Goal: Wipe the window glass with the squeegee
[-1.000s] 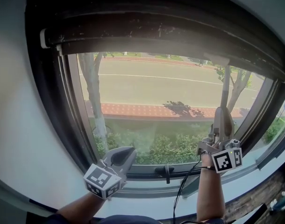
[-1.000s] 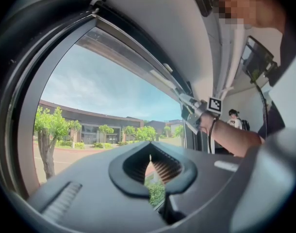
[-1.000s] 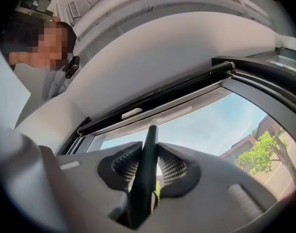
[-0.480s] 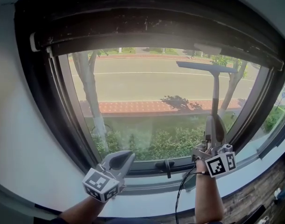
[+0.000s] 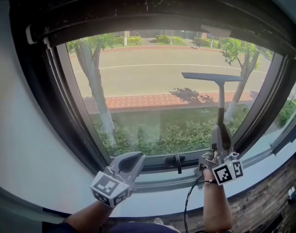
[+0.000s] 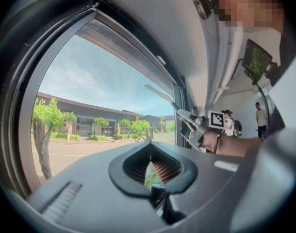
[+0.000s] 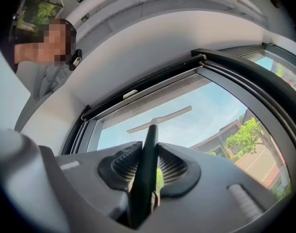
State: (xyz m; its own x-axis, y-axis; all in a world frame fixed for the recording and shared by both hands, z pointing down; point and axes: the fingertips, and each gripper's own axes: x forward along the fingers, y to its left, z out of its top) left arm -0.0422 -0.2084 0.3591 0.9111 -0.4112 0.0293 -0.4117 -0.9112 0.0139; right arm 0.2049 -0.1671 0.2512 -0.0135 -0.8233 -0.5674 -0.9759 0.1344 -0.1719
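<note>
Upward the squeegee [image 5: 220, 96] points, clamped in the right hand-held gripper [image 5: 221, 130] — left hand-held gripper [image 5: 132, 158] closed, empty.

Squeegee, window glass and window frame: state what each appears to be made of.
Squeegee: probably matte dark plastic. The handle is thin and straight and the crossbar flat, with no shine on either. The material of the blade edge can't be told.
Window glass: clear glass. The street shows sharply through it.
Window frame: likely metal with a dark matte coating. Its profiles are slim and sharp-edged, though plastic isn't ruled out.
</note>
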